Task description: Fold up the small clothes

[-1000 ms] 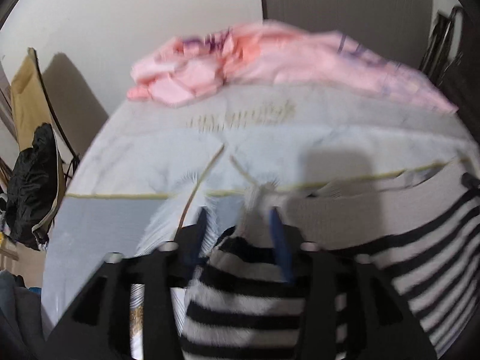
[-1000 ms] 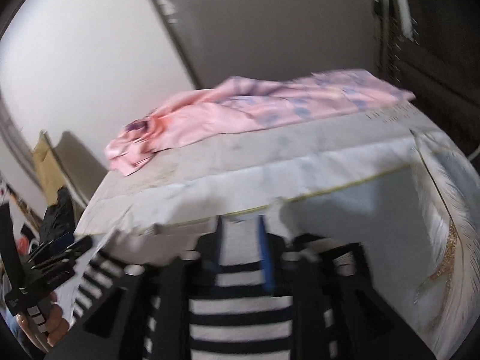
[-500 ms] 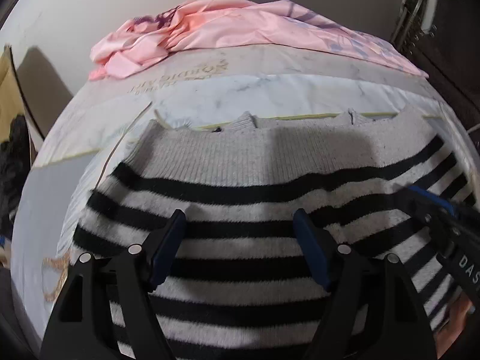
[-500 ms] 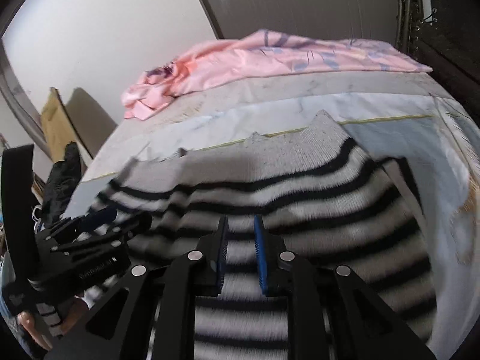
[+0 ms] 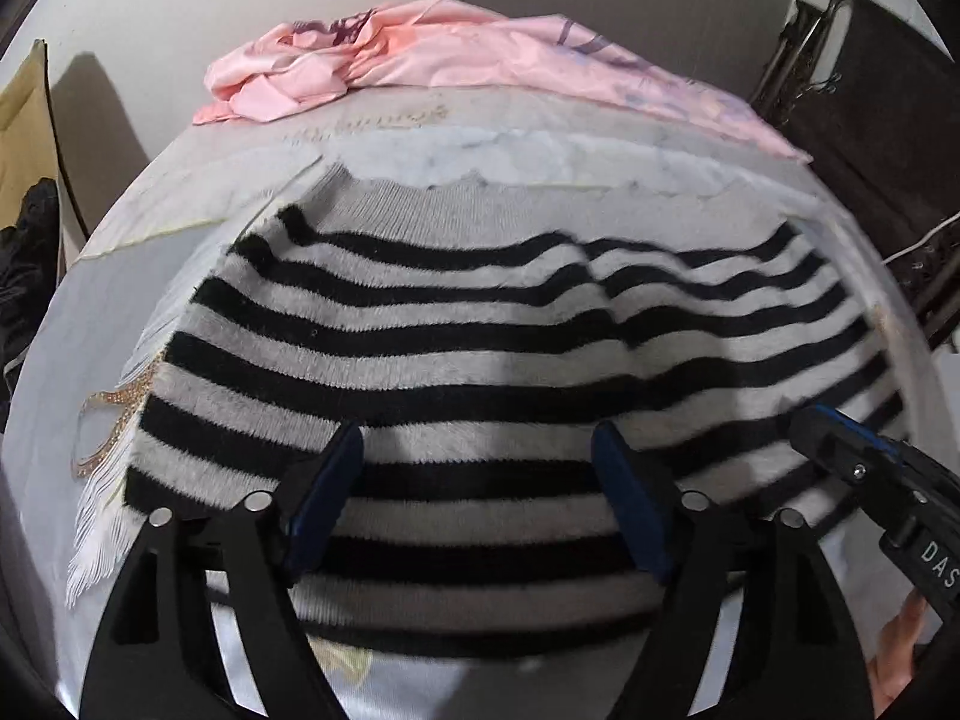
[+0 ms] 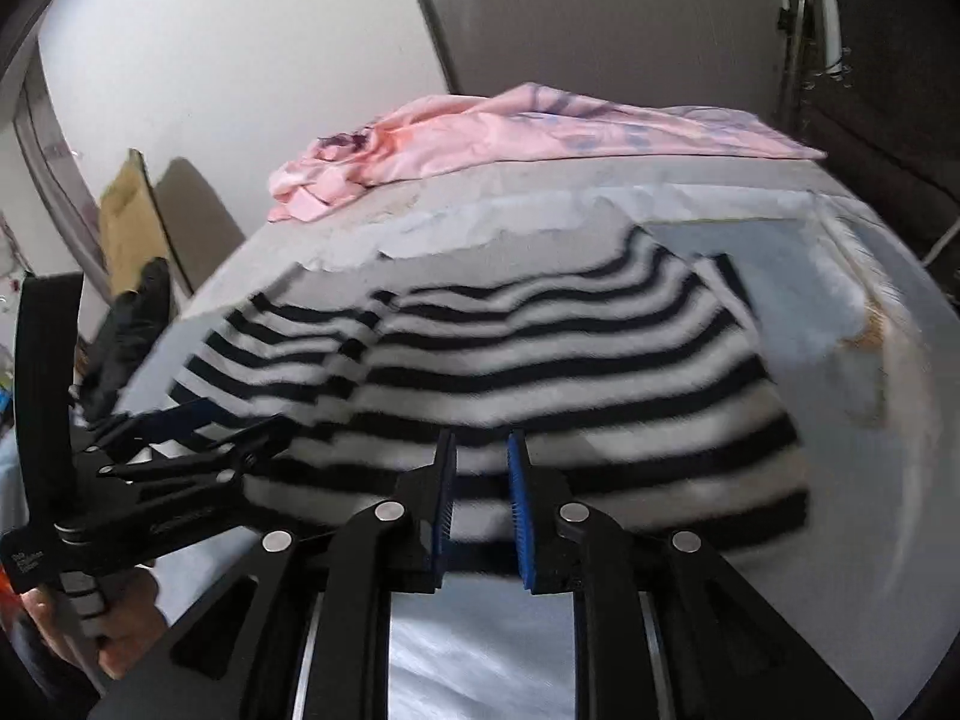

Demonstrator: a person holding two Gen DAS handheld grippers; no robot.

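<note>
Striped knit sweater (image 5: 480,324) spread flat on bed (image 5: 120,312), unfolded yet. Left gripper (image 5: 477,489) released, wide apart; right gripper (image 6: 480,498) narrowly parted, grasping nothing. Folds all remain.

Beneath and ahead of the fingers, fuzzy knitted striped sweater (image 5: 480,324), napped and matt, ribbed at its far grey band. Under it, smooth printed bed cover (image 5: 108,324) with faint sheen, fringed to the left of the fingers. Far beyond the fingertips, thin pink cloth (image 5: 456,60), soft and crumpled. Left gripper (image 5: 477,480): matt black plastic, shiny metal pins, blue ridged pads (image 5: 327,498). Right gripper (image 6: 480,486): same finish.
</note>
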